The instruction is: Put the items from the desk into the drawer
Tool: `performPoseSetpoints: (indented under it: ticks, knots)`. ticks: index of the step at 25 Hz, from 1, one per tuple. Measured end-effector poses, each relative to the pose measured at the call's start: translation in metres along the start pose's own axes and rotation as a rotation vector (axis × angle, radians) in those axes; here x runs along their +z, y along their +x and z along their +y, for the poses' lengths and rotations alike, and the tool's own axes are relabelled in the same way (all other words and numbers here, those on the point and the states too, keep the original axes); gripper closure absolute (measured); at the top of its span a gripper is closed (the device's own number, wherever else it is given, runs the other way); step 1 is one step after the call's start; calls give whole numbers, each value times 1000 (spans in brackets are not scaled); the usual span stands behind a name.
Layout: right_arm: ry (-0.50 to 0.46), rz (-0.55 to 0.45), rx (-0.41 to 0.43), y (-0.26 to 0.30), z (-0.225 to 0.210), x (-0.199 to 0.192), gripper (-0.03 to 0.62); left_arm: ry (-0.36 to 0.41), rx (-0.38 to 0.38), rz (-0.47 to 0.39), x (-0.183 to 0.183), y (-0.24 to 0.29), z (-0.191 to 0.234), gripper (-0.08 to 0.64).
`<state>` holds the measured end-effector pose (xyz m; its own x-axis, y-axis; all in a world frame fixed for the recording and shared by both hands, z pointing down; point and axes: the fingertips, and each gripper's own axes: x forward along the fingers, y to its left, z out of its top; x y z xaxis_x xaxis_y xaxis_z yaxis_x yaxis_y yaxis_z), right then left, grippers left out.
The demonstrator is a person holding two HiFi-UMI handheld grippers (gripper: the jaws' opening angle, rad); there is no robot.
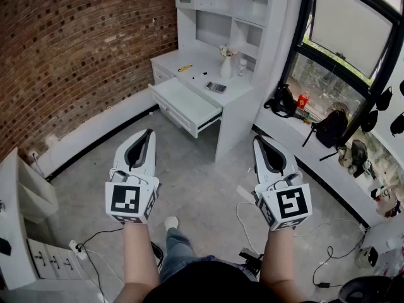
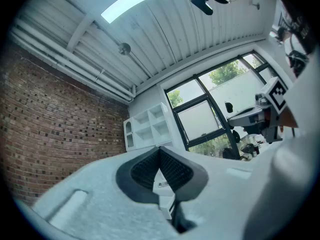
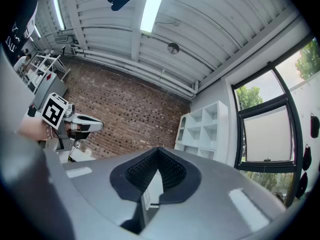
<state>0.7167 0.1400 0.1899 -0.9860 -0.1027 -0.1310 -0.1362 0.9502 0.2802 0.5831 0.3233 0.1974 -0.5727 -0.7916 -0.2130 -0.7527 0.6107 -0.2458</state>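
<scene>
The left hand-held gripper (image 1: 148, 135) and the right hand-held gripper (image 1: 260, 141) are held side by side over the grey floor (image 1: 202, 182). Both point forward toward the white table (image 1: 237, 96) and stand well apart from it.

Gripper state:
- Left hand-held gripper: closed. In the left gripper view the jaws meet at their tips, with nothing between them.
- Right hand-held gripper: closed. In the right gripper view the jaws meet at their tips, and it is likewise empty.

Task area:
- The table stands against the corner of the room, between the brick wall (image 1: 76, 49) and the window (image 1: 344, 43).
- The drawer (image 1: 186, 106) is pulled out from the table front, toward the person. Its inside appears white; whether it holds anything cannot be made out.
- A yellow item (image 1: 184, 68) lies on the table top near the brick-wall side.
- A dark pen (image 1: 199, 76) lies just beside the yellow item.
- A calculator (image 1: 215, 87) lies near the front edge of the table, above the open drawer.
- A white vase (image 1: 226, 67) with flowers stands upright near the back of the table, with a small jar (image 1: 242, 67) beside it.
- A white shelf unit (image 1: 221, 11) rises above the table.
</scene>
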Motion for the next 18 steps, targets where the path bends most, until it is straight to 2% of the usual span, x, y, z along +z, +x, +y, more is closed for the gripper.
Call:
performPoseSetpoints:
  ticks: [10, 11, 13, 16, 17, 18]
  knots:
    - [38, 41, -23, -1, 7, -14, 584, -59, 41, -5, -6, -11, 12, 559]
    - [41, 41, -26, 0, 7, -16, 584, -70, 38, -13, -6, -11, 12, 504]
    - [55, 36, -34, 2, 5, -17, 584, -93, 47, -19, -8, -9, 14, 329]
    - [64, 33, -42, 5, 2, -21, 583, -135, 74, -42, -9, -3, 20, 142]
    - [63, 35, -43, 7, 2, -23, 583, -148, 79, -49, -9, -1, 23, 88]
    - [62, 39, -43, 10, 2, -25, 583, -158, 81, -50, -11, 2, 25, 74]
